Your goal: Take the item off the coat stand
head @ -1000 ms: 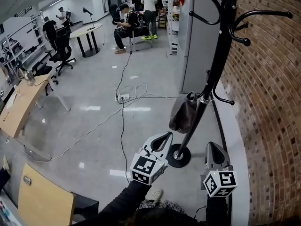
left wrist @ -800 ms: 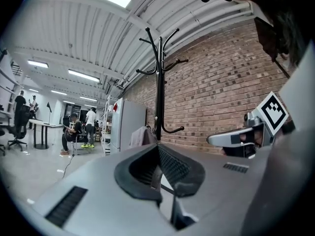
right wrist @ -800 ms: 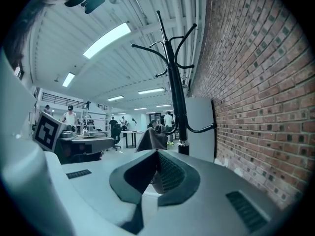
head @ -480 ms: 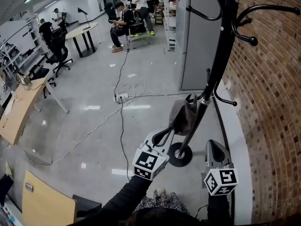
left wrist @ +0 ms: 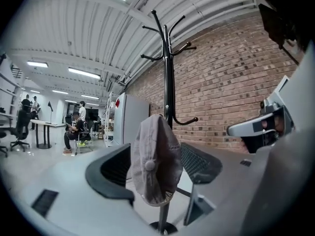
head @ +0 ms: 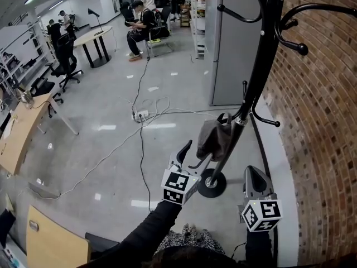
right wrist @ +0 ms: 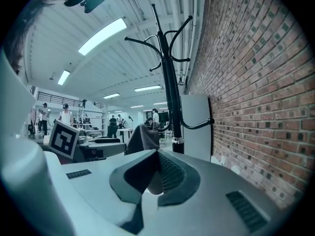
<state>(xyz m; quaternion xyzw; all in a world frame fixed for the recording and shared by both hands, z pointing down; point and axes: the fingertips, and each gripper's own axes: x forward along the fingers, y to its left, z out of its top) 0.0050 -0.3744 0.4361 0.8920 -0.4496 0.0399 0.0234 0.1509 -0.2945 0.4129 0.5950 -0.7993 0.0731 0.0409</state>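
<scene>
Cap (head: 212, 139) hangs on a low hook of the coat stand (head: 261, 66), not lifted. Left gripper (head: 194, 155) jaws opening, spread around the cap, probably not touching. Right gripper (head: 255, 178) pressed together, empty. 2 steps left: grip, lift off.

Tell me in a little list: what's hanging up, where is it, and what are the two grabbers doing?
Item: grey cap
Where: hanging low on the black coat stand, next to the brick wall
Left gripper: jaws opening, the cap between them, not pressing on it
Right gripper: jaws together, holding nothing, low beside the stand
Task so far: cap not yet off the stand
</scene>
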